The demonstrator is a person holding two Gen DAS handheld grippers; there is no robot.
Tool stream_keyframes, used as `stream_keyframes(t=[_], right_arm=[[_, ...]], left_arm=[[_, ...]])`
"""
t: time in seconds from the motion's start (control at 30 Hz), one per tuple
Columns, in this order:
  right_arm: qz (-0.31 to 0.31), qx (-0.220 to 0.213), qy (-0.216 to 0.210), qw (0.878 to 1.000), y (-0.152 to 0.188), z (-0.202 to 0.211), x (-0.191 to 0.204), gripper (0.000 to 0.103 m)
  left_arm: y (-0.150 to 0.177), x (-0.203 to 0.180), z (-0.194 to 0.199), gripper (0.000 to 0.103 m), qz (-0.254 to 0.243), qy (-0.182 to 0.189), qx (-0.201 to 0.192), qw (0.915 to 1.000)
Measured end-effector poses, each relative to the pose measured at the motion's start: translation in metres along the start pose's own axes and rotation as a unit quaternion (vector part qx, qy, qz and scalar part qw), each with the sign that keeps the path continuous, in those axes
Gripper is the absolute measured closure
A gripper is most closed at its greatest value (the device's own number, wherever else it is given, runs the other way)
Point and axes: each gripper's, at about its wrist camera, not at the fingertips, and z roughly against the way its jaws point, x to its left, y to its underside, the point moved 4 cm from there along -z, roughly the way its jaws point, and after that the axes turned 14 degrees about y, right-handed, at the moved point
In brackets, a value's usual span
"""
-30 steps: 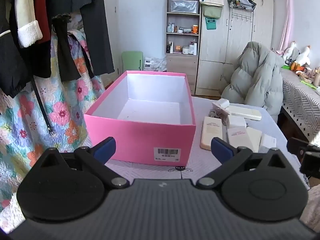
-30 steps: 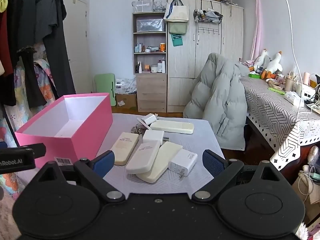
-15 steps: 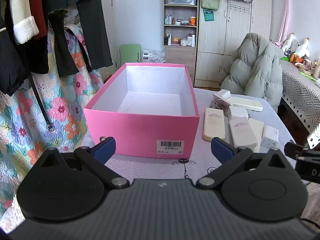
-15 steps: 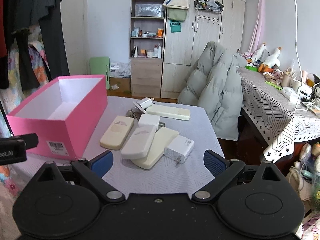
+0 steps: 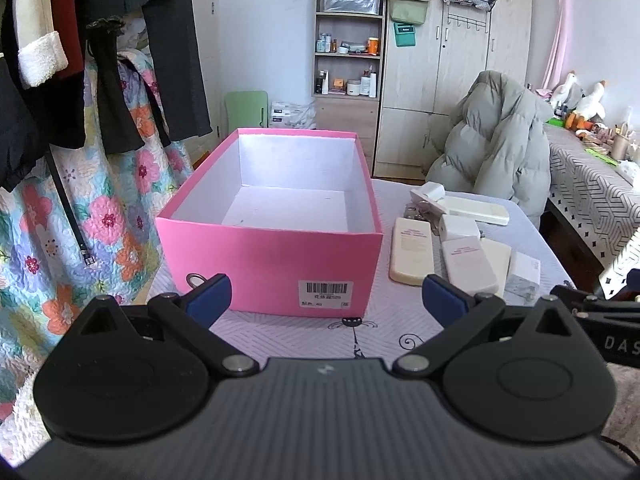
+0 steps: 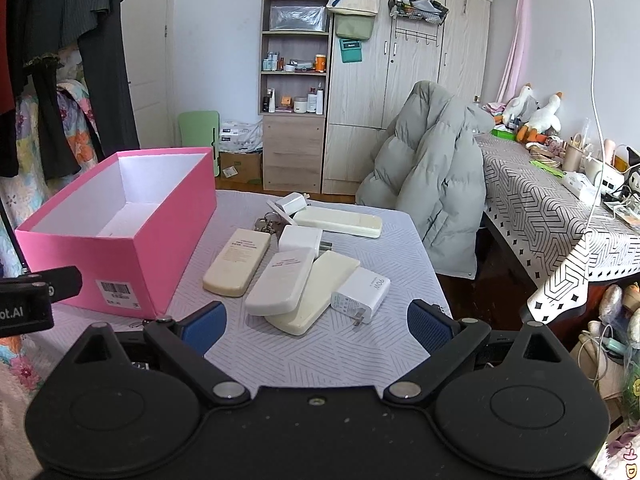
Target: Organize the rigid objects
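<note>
Both claws have risen slightly, the right gripper and left gripper spread and empty, chargers and power banks ahead, pink box unfilled, nothing yet organized.

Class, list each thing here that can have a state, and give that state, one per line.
Pink box: open, lidless, nothing visible inside.
Left gripper: open, holding nothing.
Right gripper: open, holding nothing.
White charger: lying flat, prongs out.
Wardrobe: doors shut.
Grey jacket: draped over a chair.
</note>
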Motion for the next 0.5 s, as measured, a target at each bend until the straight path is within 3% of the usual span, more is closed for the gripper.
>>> stream_keyframes(t=[0.5], right_arm=[[-0.002,0.004,-0.001,1.000,0.0015,-0.0018,-0.0019,0.004]], left_arm=[[0.0006,-0.0011,-0.0006,0.000,0.000,0.001,0.002,1.0000]])
